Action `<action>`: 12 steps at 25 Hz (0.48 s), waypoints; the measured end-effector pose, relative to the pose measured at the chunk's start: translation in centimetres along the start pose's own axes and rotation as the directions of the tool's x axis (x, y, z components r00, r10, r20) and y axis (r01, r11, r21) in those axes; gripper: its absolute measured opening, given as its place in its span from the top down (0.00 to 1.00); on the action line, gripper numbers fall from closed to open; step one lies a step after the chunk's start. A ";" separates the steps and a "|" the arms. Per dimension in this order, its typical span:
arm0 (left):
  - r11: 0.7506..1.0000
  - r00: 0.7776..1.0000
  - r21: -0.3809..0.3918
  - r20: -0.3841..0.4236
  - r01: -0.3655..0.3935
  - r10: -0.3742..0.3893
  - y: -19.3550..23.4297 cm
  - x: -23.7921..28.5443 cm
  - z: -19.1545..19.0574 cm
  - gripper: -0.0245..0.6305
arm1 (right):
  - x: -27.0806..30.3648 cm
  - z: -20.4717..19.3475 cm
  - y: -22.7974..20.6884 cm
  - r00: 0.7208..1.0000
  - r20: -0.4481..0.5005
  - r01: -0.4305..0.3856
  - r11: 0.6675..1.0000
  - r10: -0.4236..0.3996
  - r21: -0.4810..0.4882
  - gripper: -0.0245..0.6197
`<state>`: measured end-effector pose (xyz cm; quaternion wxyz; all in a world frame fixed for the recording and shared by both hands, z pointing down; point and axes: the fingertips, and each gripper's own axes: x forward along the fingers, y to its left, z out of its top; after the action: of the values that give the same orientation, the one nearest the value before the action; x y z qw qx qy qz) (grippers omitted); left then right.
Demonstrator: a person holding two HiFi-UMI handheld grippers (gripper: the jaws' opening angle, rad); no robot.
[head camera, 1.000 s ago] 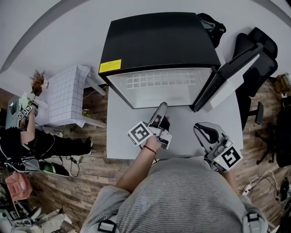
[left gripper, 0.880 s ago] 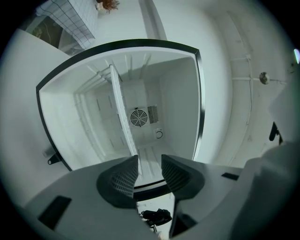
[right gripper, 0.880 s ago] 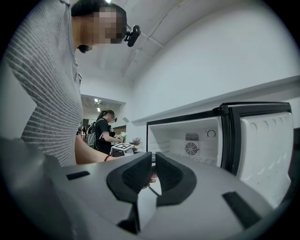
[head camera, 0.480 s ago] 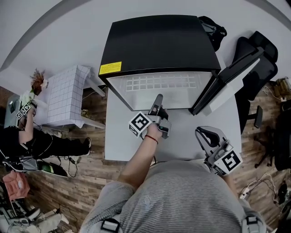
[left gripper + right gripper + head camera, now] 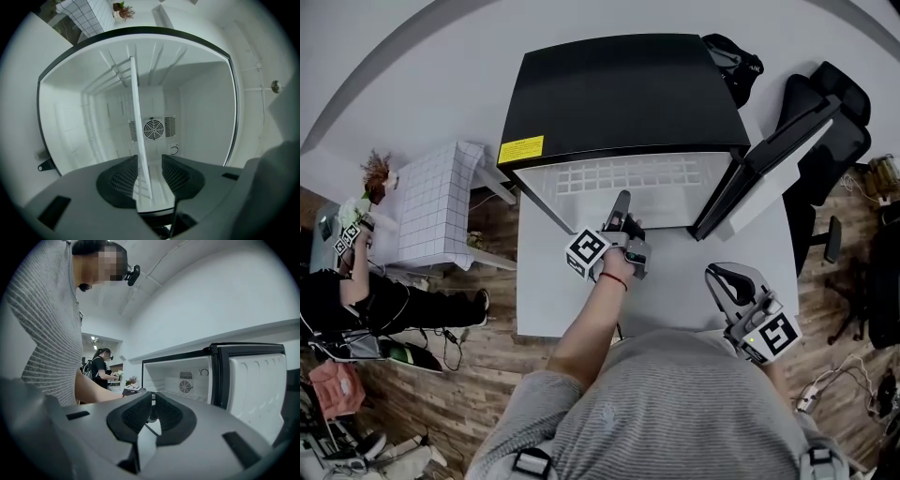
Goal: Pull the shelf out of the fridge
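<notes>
Fingers point(image 5: 123, 176) of our left gripper point(image 5: 150, 165) stand wide apart, having just been opening. The thin front edge of the shelf point(image 5: 138, 126) runs between them, and as far as we can see neither pad presses on it, so nothing is gripped yet. Fingers of our right gripper point(image 5: 151, 399) are closed on nothing, and it hangs by the front edge of the bench point(image 5: 675, 281), well apart from the fridge point(image 5: 619, 89).

The white wire shelf sits inside the fridge with its front edge at the open mouth. The door point(image 5: 769, 150) is swung wide on our right.

We judge three risks. Closing on only the lip of the edge could let the thin rail slip out as we pull. Pulling off-centre or at a tilt could jam the shelf against the side walls. A hard tug could drag the fridge along the bench.

We count one fridge, one shelf, one door, one fan point(image 5: 153, 130) on the back wall, one bench and two grippers.
</notes>
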<state>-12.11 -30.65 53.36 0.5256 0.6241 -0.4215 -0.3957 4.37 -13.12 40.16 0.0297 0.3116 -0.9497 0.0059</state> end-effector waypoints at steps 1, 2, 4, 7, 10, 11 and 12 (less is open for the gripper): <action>1.000 1.000 -0.006 0.002 0.001 -0.001 0.1 0.1 0.0 0.74 | 0.0 0.0 -0.1 1.000 0.005 0.000 1.000 0.000 -0.001 0.94; 1.000 1.000 -0.010 0.003 0.001 -0.001 0.1 0.2 0.1 0.74 | -0.1 0.0 -0.2 1.000 0.007 -0.001 1.000 0.001 -0.004 0.94; 1.000 1.000 -0.014 0.010 0.000 0.000 0.2 0.4 0.3 0.74 | -0.1 0.0 -0.2 1.000 0.010 -0.005 1.000 0.005 -0.011 0.94; 1.000 1.000 -0.019 0.021 -0.003 0.004 0.5 0.8 0.8 0.74 | -0.1 0.0 -0.2 1.000 0.014 -0.004 1.000 0.005 -0.006 0.94; 1.000 1.000 -0.017 0.024 -0.007 0.007 0.7 1.2 1.1 0.74 | 0.0 -0.1 -0.3 1.000 0.014 -0.003 1.000 0.003 -0.006 0.94; 1.000 1.000 -0.017 0.026 -0.008 0.009 0.7 1.3 1.2 0.74 | 0.1 -0.1 -0.3 1.000 0.014 -0.002 1.000 0.002 -0.005 0.94; 1.000 1.000 -0.018 0.029 -0.011 0.011 0.8 1.4 1.3 0.74 | 0.1 -0.1 -0.3 1.000 0.012 0.000 1.000 0.000 -0.004 0.94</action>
<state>-12.96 -32.44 53.87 0.5273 0.6112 -0.4288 -0.4057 4.51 -13.44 40.25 0.0245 0.3115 -0.9499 0.0020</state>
